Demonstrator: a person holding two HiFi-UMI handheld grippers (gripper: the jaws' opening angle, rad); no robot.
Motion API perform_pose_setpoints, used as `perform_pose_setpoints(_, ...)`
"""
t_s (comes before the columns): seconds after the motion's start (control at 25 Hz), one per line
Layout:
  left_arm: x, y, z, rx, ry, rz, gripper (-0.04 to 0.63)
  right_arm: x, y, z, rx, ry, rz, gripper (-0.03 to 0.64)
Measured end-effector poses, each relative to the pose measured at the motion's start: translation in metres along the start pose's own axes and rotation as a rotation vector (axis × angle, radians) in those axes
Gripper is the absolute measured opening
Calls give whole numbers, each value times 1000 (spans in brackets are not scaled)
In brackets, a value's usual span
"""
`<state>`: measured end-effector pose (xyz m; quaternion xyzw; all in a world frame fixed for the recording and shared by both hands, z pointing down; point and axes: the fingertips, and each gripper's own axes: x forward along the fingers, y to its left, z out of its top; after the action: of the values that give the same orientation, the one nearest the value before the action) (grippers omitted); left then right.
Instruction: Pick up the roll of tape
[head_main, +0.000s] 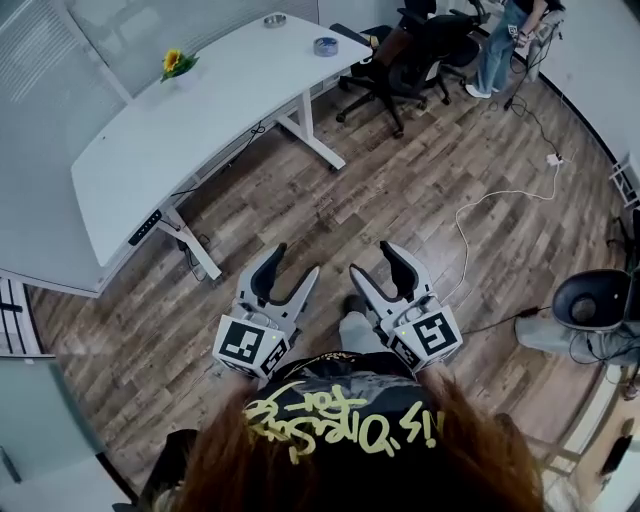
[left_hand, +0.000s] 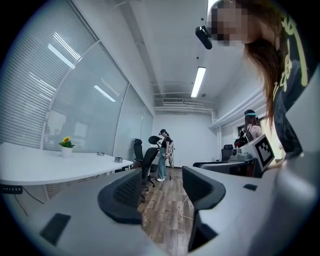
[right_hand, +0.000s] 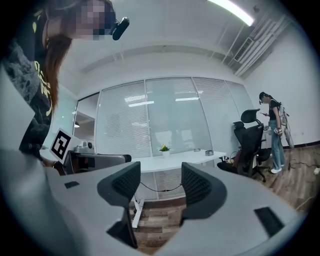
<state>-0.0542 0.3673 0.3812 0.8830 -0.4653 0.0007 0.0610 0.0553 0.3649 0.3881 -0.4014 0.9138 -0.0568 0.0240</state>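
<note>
The roll of tape (head_main: 326, 46) lies near the far end of the white desk (head_main: 200, 130), well beyond both grippers. It also shows small on the desk in the left gripper view as the tape (left_hand: 118, 159) and in the right gripper view as the tape (right_hand: 209, 152). My left gripper (head_main: 295, 262) and right gripper (head_main: 372, 259) are held side by side over the wooden floor, close to my body, both open with nothing between their jaws. The left gripper (left_hand: 162, 175) points along the room; the right gripper (right_hand: 160, 175) points towards the desk.
A potted yellow flower (head_main: 178, 65) and a small round dish (head_main: 274, 20) also stand on the desk. Black office chairs (head_main: 400, 60) and a standing person (head_main: 500, 40) are beyond the desk's end. A white cable (head_main: 480, 210) runs over the floor at right; a desk foot (head_main: 195, 245) is near the left gripper.
</note>
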Motion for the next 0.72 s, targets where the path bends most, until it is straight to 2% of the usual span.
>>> perform_pose_setpoints(0.2,70,23,26,-18,-42,14,241,41,-69,31,-35,-16,20,241)
perform_pose_setpoints(0.44,143,33,34,-21,-46,58,238,67,-138,45,-39,-16,56,239)
perform_pose_setpoints(0.6,163,39,36,-9,-37,70,238,87,-160,37,-18,18,84,239)
perform_pose_setpoints(0.72,163,58,28,-33,-10,102,238,103,-159,38,-5,0,101,240)
